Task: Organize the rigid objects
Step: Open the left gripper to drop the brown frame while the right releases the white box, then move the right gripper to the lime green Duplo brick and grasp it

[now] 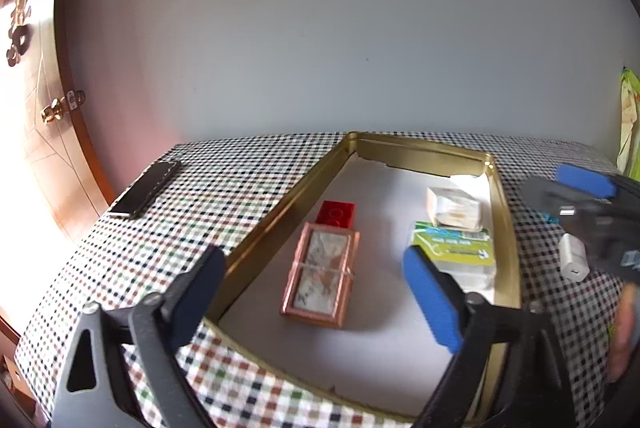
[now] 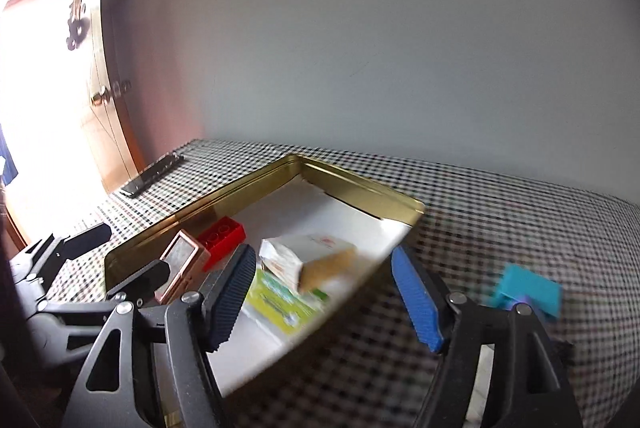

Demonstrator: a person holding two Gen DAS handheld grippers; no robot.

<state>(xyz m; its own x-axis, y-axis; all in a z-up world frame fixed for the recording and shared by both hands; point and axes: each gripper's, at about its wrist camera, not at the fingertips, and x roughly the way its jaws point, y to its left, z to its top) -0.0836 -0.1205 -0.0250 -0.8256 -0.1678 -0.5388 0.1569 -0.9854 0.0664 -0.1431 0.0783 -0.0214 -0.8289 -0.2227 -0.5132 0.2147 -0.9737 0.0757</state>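
Note:
A shallow gold tin (image 1: 280,212) lined with white paper lies on the checked tablecloth. In it are a red brick (image 1: 335,214), a copper picture frame (image 1: 320,274) lying flat, a beige packet (image 1: 454,208) and a green packet (image 1: 454,246). My left gripper (image 1: 314,254) hovers open over the frame, its pads clear of it. My right gripper (image 2: 324,254) stands open above the tin's right rim (image 2: 360,188), over the beige packet (image 2: 308,256) and green packet (image 2: 284,302), gripping nothing. A cyan block (image 2: 528,290) lies on the cloth to its right, blurred.
A dark phone-like case (image 1: 146,190) lies at the table's far left corner. A white charger plug (image 1: 572,262) sits on the cloth right of the tin. A grey wall stands behind the table, and a wooden door (image 1: 48,132) is at left.

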